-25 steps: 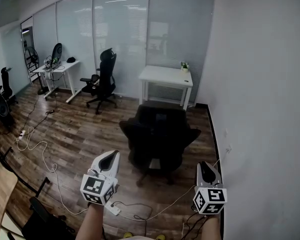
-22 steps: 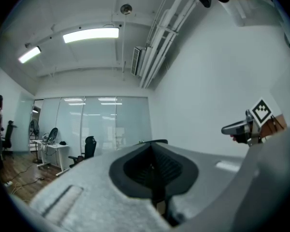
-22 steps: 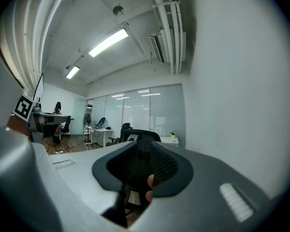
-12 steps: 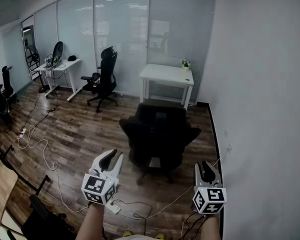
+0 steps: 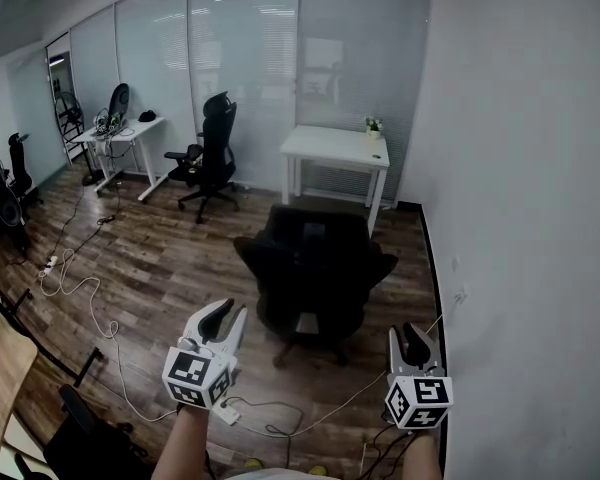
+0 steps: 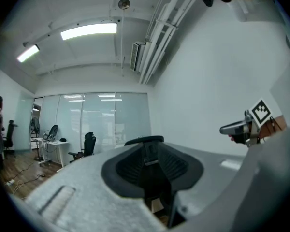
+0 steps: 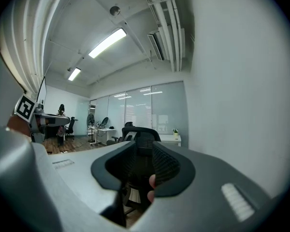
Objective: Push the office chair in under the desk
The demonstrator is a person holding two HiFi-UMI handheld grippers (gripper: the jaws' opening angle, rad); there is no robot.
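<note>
Best push straight at the desk [image 5: 335,148], pressing evenly on both sides of the chair [image 5: 315,268] back, lest it swivel. The chair stands on the floor just short of the tabletop, seat toward it, back to the person, long axis upright, seemingly square-on. The left gripper [image 5: 227,316] and right gripper [image 5: 413,336] have just been opening: fingers apart, empty.
</note>
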